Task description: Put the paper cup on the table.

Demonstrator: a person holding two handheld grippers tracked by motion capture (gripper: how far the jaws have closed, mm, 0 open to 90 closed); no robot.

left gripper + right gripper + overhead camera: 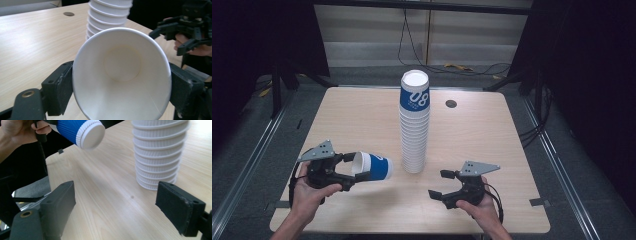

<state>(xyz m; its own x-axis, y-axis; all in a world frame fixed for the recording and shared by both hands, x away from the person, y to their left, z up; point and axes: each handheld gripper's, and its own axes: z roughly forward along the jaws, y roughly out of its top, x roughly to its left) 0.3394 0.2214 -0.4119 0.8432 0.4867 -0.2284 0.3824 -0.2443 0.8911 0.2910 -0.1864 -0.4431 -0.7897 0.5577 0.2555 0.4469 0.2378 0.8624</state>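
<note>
Pale wooden table [357,120] before dark curtains: the left gripper [353,170] clamps a blue-and-white paper cup [373,167] across its rim, cup lying sideways above the tabletop, base pointing toward a tall stack of cups [414,122] just beside it. The right gripper [439,184], jaws wide apart and empty, sits right of the stack, which stands between the two grippers.

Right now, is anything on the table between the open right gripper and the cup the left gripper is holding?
Nothing visible. The right gripper has its jaws open and empty, the cup lies sideways in the left gripper, and only bare table lies between them. The cup stack stands behind that line, not across it.
</note>
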